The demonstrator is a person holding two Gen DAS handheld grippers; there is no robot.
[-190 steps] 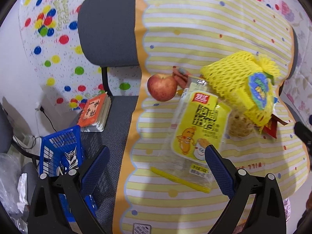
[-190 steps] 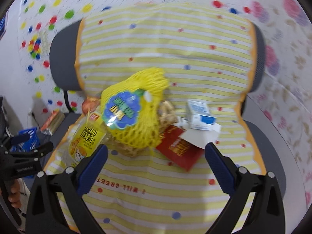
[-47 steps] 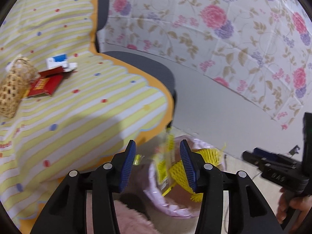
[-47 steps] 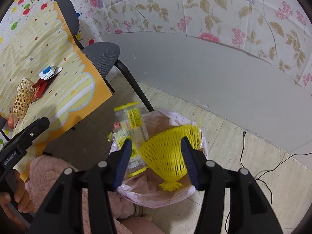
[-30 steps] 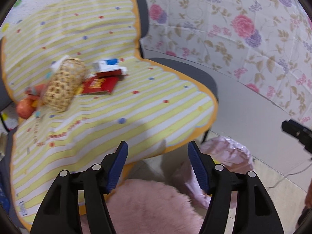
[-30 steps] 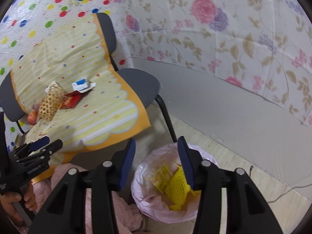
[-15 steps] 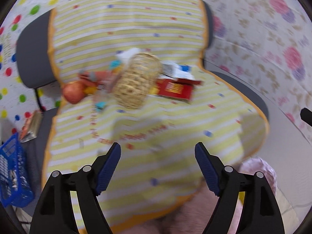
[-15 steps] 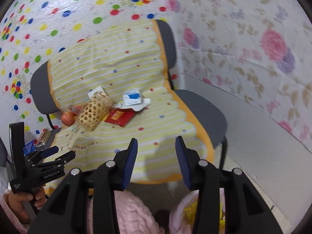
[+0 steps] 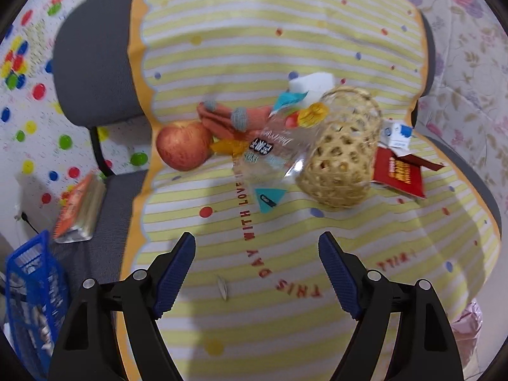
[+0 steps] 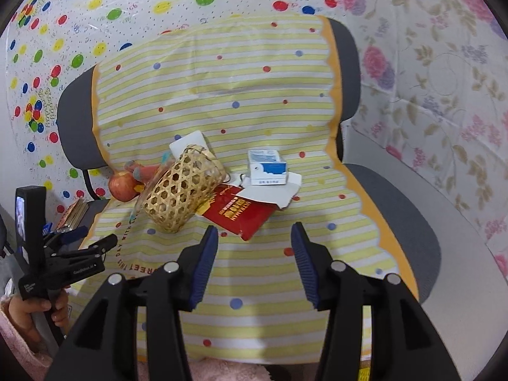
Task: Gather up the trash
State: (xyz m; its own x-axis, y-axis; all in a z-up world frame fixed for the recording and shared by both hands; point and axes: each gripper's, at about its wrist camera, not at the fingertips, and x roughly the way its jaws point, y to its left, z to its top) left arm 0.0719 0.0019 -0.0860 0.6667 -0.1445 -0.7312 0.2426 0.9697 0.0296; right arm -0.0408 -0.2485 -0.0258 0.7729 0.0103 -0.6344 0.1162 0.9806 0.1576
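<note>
On the yellow striped cloth point(image 9: 285, 273) lie a clear printed plastic wrapper point(image 9: 266, 155), a red flat packet point(image 9: 398, 173) and a small white and blue carton point(image 9: 397, 133). The packet point(image 10: 238, 214) and the carton point(image 10: 266, 167) also show in the right wrist view. My left gripper point(image 9: 256, 270) is open and empty, a short way in front of the wrapper. My right gripper point(image 10: 254, 258) is open and empty, just in front of the red packet. The left gripper point(image 10: 73, 254) shows at the left of the right wrist view.
A woven basket point(image 9: 341, 149) lies on its side, with an apple point(image 9: 182, 149) and an orange knitted item point(image 9: 228, 120) to its left. The cloth covers grey chairs point(image 10: 397, 216). A blue crate point(image 9: 31, 295) and a book point(image 9: 79, 206) are at the left. The pink trash bag point(image 9: 466, 320) peeks in low right.
Both grippers let go of the yellow net and the snack bag into the pink trash bag, then swung back up over the cloth and came closer to the items.
</note>
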